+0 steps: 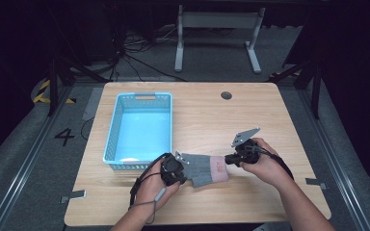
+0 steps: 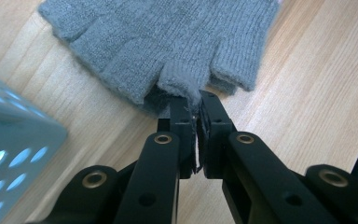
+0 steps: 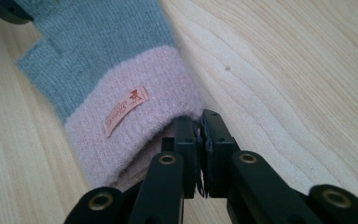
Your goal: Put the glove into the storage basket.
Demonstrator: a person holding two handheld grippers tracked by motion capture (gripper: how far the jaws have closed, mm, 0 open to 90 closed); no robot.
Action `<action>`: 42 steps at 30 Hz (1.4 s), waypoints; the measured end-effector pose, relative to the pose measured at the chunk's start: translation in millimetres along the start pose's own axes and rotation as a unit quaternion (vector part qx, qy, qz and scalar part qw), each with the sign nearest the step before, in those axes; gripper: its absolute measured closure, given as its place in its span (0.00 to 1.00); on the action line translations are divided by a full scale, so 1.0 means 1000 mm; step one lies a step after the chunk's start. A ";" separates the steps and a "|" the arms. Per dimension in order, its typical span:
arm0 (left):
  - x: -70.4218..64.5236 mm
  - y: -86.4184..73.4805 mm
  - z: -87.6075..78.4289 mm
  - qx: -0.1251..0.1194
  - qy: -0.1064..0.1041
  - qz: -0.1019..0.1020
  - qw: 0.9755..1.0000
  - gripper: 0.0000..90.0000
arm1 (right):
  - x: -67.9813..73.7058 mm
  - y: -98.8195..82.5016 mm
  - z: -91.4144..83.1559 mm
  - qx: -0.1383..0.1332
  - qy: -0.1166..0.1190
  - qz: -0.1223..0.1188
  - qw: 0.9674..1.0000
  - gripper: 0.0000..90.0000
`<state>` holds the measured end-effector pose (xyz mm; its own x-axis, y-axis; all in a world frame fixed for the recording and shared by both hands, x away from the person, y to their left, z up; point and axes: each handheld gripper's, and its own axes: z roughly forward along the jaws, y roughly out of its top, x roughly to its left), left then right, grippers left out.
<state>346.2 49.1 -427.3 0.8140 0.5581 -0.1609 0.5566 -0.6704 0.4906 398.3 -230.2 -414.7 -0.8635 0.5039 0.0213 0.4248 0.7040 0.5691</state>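
**High view: glove pinched at both ends — slip and snag risks**

You hold a grey glove flat on the table, just beside the blue basket. Your left gripper is clamped on one knitted fingertip; your right gripper is clamped on the edge of the pink cuff.

- Both bites are shallow. If you pull the ends apart, the stretchy knit can slide out of either jaw pair.
- If you lift unevenly, the freed end droops and can catch the basket rim.
- Keep the left gripper off the basket wall when you swing across.
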 end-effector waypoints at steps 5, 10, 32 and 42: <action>0.001 0.000 0.003 0.002 -0.003 0.000 1.000 0.95 | -0.003 -0.003 0.004 0.005 0.000 0.008 1.000 0.96; 0.002 -0.001 0.003 0.002 -0.004 -0.001 1.000 0.83 | -0.005 -0.006 0.005 0.015 -0.010 0.008 1.000 0.86; -0.003 0.016 -0.029 -0.050 -0.011 0.015 0.999 0.59 | -0.006 -0.025 -0.035 -0.022 -0.048 0.031 0.998 0.62; -0.002 0.031 -0.033 -0.062 -0.007 0.022 0.998 0.53 | -0.016 -0.038 -0.044 -0.015 -0.056 0.088 0.994 0.42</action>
<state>355.9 43.4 -383.8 0.8403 0.5213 -0.1488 0.4959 -0.6283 0.5994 383.5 -287.2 -400.6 -0.7404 0.6713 0.0326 0.5568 0.5854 0.5893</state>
